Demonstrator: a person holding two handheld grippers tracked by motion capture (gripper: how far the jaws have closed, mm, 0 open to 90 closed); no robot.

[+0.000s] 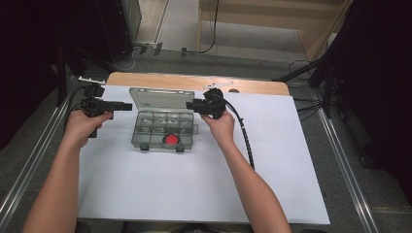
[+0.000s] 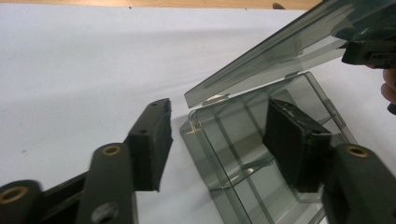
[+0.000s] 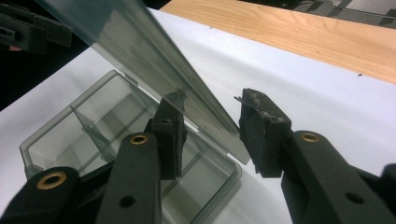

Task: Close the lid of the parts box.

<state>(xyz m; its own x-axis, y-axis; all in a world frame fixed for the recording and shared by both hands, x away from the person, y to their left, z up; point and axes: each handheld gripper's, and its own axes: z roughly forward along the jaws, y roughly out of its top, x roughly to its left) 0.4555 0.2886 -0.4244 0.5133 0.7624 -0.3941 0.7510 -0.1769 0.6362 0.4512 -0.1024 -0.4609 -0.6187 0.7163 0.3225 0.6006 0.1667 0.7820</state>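
Clear plastic box sits mid-table on the white sheet, red disc in a near compartment. Lid stands raised at the far side, straddled by the right gripper, jaws apart, not pressing. Left gripper open at the box's left end, nothing held. Lid best swung gently; box to be steadied against tipping

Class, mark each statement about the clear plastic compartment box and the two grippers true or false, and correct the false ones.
1. The compartment box has its lid raised. True.
2. A red round thing lies in a front compartment. True.
3. The box stands on bare wood. False: on the white sheet.
4. The right gripper has the lid's edge between its jaws. True.
5. The left gripper is shut. False: its jaws stand apart, at the box's corner.
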